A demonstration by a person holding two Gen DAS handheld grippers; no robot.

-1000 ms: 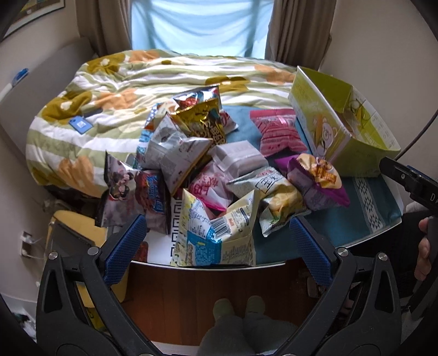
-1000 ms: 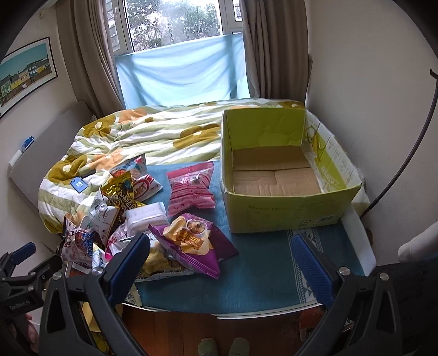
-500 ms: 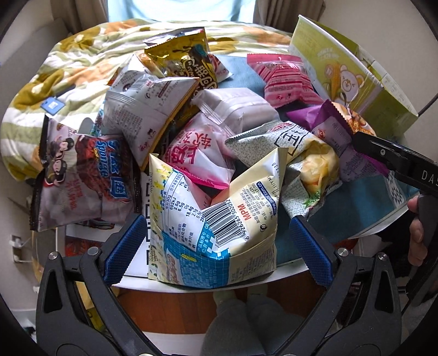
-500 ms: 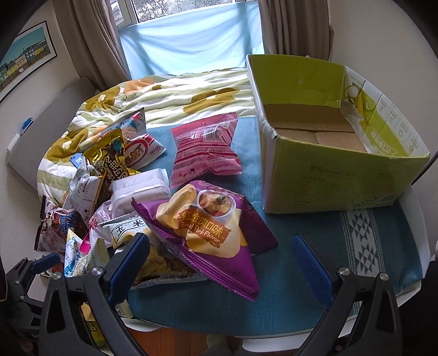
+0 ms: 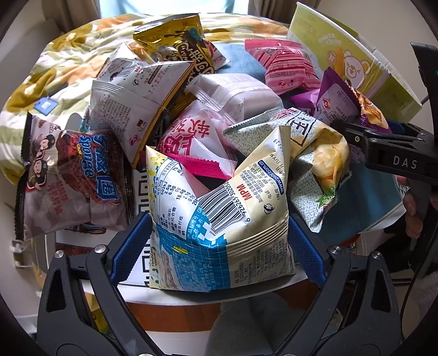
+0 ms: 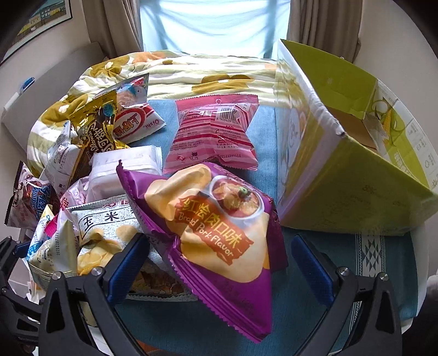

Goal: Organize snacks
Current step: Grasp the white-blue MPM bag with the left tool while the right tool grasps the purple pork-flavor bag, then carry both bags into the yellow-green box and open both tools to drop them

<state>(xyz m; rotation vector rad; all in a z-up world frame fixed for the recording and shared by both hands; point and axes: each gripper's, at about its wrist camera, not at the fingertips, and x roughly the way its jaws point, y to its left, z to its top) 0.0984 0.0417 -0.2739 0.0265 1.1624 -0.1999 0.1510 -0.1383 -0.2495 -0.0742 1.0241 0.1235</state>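
While both grippers straddle packets, nothing is gripped.
Left gripper (image 5: 219, 241) jaws open around blue-and-cream packet (image 5: 219, 219) at near table edge; right gripper (image 6: 219, 263) open around purple braised-pork chips (image 6: 216, 232); green box (image 6: 356, 175) far right. Risk: puffy bags slip, near packet falls.

Snack pile (image 6: 90, 191): I see it left on the table (image 6: 383, 287) — overlapping.
Box (image 6: 356, 175): right of it — opening upward.
Bed (image 6: 191, 74): behind both.

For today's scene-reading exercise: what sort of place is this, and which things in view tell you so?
Most likely a bedroom in a home. A bed with a flowered quilt lies just past the table, curtains frame a window, and a framed picture hangs on the wall. Snack bags and a green cardboard box crowd the table.
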